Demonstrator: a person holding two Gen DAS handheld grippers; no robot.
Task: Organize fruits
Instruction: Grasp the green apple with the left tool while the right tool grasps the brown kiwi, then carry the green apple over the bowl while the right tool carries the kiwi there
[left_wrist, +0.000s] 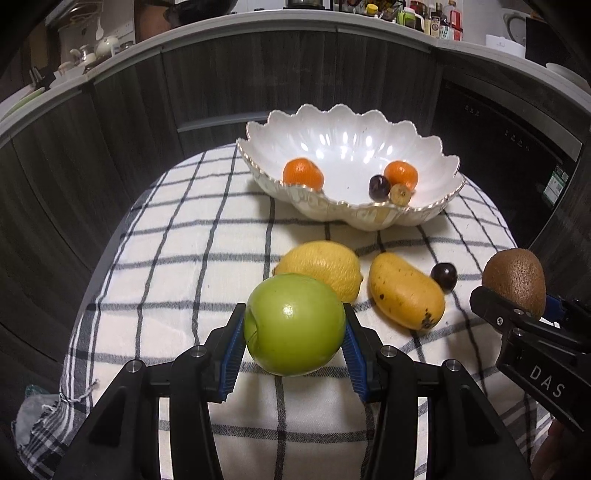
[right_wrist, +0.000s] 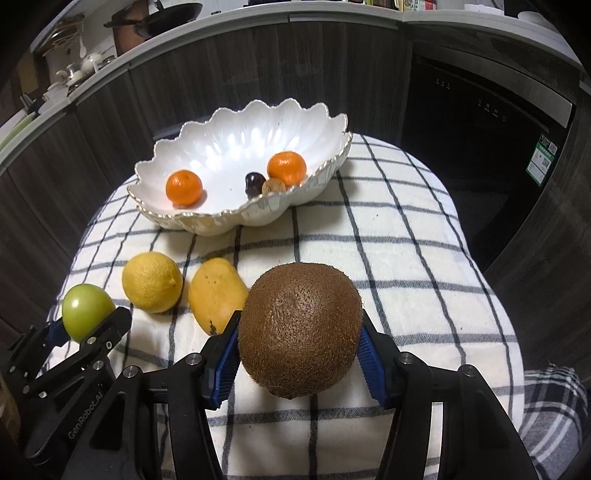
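We are partway through: the scalloped white bowl (left_wrist: 373, 218) at the far side of the checked cloth (left_wrist: 177, 236) already holds two oranges, a dark plum and a small brownish fruit. Left on the cloth, from left to right, are the lemon (left_wrist: 321, 267), the mango (left_wrist: 406, 291) and one more plum (left_wrist: 444, 275) – all near the bowl but outside it. Our left gripper (left_wrist: 293, 334) is clamped on the green apple (left_wrist: 293, 325), pads pressed to both sides, while our right gripper (right_wrist: 300, 349) grips the kiwi (right_wrist: 300, 330) likewise – both fruits seem lifted off the cloth, ready for the bowl
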